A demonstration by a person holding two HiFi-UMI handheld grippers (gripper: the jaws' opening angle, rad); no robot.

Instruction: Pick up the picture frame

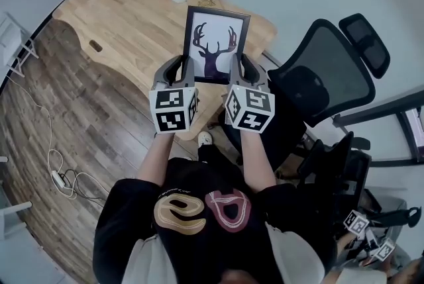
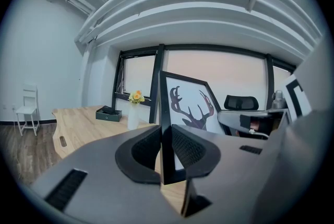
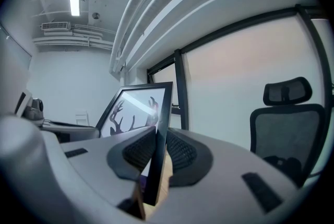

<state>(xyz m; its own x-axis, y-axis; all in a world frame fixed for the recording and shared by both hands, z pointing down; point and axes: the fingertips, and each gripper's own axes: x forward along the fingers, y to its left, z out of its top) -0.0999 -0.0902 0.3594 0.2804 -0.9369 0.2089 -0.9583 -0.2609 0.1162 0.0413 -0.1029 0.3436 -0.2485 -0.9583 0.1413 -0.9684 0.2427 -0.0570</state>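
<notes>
Picture frame [image 1: 216, 44] held upright over the desk [image 1: 126, 24].
The jaws of my left gripper [image 1: 180, 67] and right gripper [image 1: 241, 66] each clamp a side edge. I'd lift both evenly, without twisting. It looks clear of the desk, though I can't be sure.

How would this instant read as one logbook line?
left tongs: shut on picture frame, left edge | right tongs: shut on right edge | frame: tilted, over wooden table
</notes>
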